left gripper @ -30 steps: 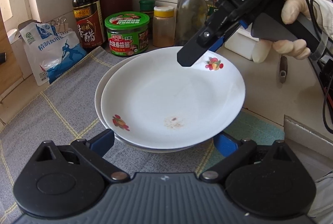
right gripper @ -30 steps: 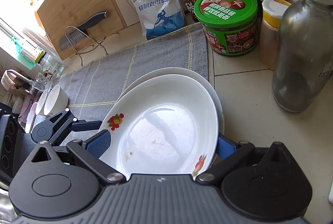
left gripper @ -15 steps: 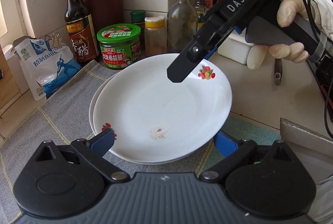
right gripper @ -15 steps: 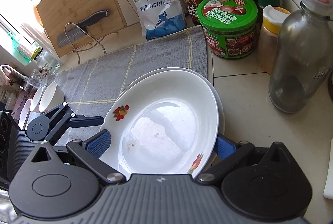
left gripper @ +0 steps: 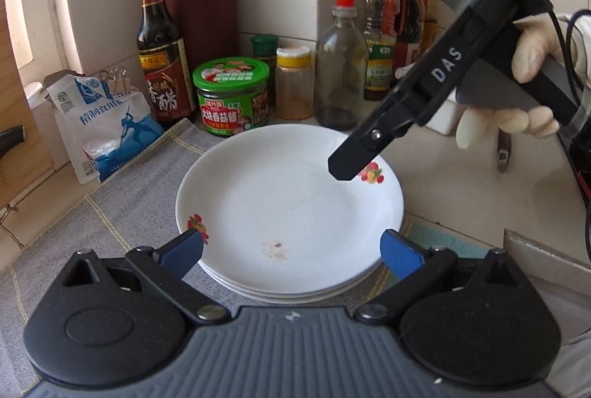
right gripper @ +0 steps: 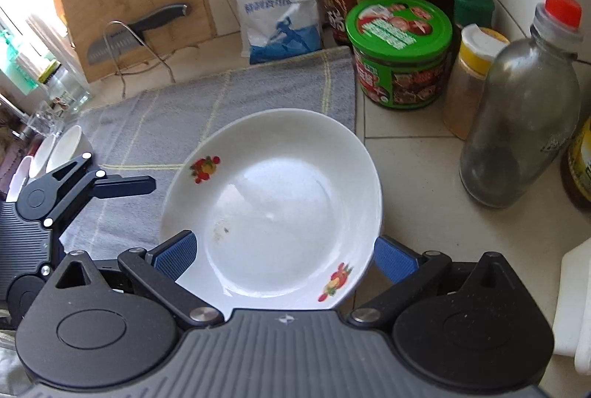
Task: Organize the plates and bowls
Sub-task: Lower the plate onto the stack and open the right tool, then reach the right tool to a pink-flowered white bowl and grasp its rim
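I see the stacked plates (left gripper: 291, 209) lying flat, face up, on the grey cloth (left gripper: 122, 213). My left gripper (left gripper: 291, 252) is opening wide around their near rim; right gripper (right gripper: 286, 255) likewise straddles the stack, pads apart.

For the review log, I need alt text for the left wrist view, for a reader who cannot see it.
A stack of white plates sits on a grey mat, between the opening jaws of the left gripper. The right gripper, held by a gloved hand, hovers over the far rim. Bottles and jars line the tiled wall behind.
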